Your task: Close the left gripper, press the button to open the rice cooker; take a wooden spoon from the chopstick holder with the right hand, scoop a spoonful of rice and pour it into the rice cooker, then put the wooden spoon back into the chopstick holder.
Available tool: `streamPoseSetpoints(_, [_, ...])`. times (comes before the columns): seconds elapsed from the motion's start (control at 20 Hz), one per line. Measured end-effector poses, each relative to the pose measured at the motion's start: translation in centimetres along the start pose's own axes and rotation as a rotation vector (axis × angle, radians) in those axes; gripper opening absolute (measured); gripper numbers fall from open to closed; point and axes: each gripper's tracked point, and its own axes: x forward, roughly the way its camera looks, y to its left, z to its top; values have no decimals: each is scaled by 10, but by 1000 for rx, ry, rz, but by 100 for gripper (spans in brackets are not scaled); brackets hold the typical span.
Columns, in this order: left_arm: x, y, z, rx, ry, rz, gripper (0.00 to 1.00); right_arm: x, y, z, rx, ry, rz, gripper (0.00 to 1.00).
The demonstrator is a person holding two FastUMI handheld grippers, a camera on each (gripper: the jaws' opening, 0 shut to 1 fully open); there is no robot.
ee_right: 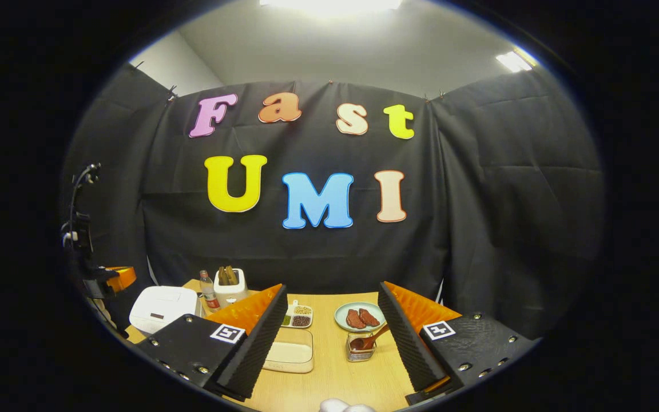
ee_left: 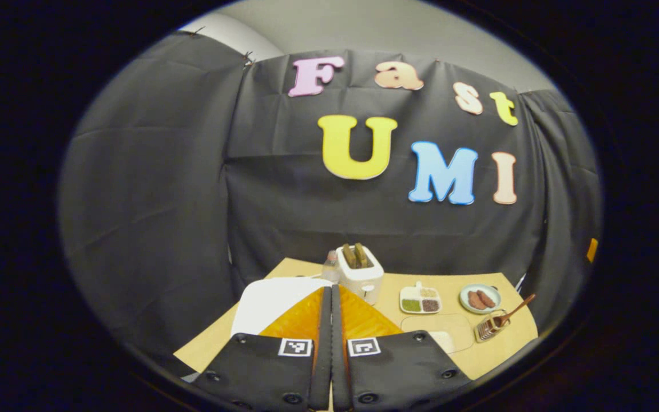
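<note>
The white rice cooker (ee_left: 272,303) (ee_right: 163,309) stands at the table's left with its lid down. My left gripper (ee_left: 330,309) is shut with nothing between its fingers and hangs just above and before the cooker. A wooden spoon (ee_left: 515,312) (ee_right: 370,339) leans in the wire chopstick holder (ee_left: 491,329) (ee_right: 360,349). A clear box of rice (ee_left: 441,332) (ee_right: 290,350) lies left of the holder. My right gripper (ee_right: 329,343) is open, well short of the holder, which sits between its fingers in the right gripper view.
At the back stand a white toaster (ee_left: 360,272) (ee_right: 230,286) and a small bottle (ee_left: 330,268) (ee_right: 208,290). A divided dish of grains (ee_left: 420,300) (ee_right: 297,316) and a plate of meat slices (ee_left: 480,298) (ee_right: 358,316) lie mid-table. A stand with cables (ee_right: 80,229) rises at the far left.
</note>
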Motion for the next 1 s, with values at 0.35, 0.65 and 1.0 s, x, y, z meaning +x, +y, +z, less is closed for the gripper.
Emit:
streamPoseSetpoints(0.35, [77, 35, -98, -36, 212, 110, 9, 11, 12, -25, -48, 81, 11, 97])
streamPoseSetpoints(0.65, [87, 48, -136, -52, 309, 141, 9, 20, 27, -34, -62, 108, 34, 96])
streamPoseSetpoints(1.0, [88, 50, -138, -4, 352, 155, 9, 26, 31, -39, -47, 123, 44, 96])
